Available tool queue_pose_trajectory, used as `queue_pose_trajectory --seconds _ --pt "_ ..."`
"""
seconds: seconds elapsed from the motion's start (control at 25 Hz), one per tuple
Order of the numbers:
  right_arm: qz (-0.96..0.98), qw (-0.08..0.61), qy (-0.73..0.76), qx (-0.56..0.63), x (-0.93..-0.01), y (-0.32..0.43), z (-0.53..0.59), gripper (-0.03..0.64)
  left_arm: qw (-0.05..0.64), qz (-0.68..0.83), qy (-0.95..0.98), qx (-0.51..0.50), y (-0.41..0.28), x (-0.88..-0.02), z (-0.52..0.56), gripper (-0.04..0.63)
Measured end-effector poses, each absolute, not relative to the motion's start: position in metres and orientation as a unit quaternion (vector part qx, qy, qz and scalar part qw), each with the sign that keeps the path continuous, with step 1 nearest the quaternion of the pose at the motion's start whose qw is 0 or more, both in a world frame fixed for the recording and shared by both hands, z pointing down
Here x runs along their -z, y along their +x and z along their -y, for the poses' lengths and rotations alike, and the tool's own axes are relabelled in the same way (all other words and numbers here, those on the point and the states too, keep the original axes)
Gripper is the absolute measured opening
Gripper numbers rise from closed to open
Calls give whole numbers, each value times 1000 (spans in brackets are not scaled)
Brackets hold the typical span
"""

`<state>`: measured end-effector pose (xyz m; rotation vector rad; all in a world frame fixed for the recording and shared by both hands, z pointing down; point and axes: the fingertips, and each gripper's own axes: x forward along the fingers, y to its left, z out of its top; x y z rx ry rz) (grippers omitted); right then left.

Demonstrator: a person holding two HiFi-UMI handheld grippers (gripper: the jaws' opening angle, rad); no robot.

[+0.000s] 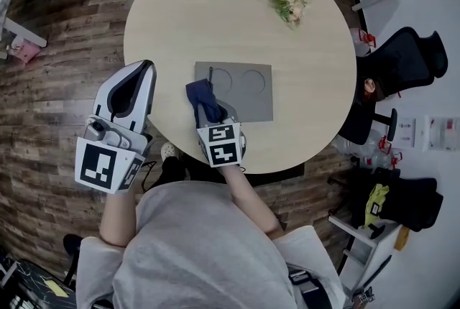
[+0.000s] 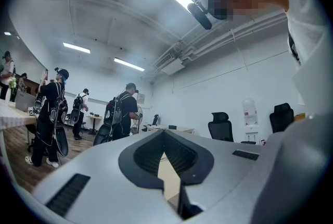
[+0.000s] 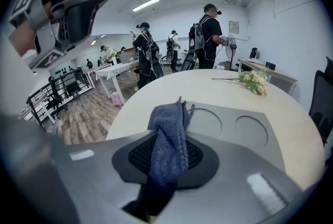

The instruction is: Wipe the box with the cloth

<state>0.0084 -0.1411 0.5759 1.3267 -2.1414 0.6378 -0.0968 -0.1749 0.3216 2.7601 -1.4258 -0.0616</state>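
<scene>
A flat grey box (image 1: 248, 88) with two round recesses lies on the round pale table (image 1: 180, 6), near its front edge. My right gripper (image 1: 210, 115) is shut on a dark blue cloth (image 1: 201, 93), which bunches up over the box's left part. In the right gripper view the cloth (image 3: 169, 119) hangs out of my right gripper (image 3: 167, 151), with the box (image 3: 237, 129) just beyond it. My left gripper (image 1: 146, 72) is held up at the table's left edge, shut and holding nothing. In its own view, my left gripper (image 2: 165, 137) points level into the room.
A flower sprig (image 1: 286, 2) lies at the table's far right. Black office chairs (image 1: 402, 60) and clutter stand to the right of the table. Several people (image 3: 207, 35) with backpacks stand further back on the wooden floor (image 1: 65, 77).
</scene>
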Motion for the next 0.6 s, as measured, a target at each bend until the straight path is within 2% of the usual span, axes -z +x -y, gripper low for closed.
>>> queue_pose_trajectory --seconds 0.2,0.6 --pt "785 273 505 -235 -584 11 139 80 17 453 891 22 -103 -321 171 8" --pt "748 268 558 -238 -587 73 139 80 17 433 901 28 -86 -319 174 8"
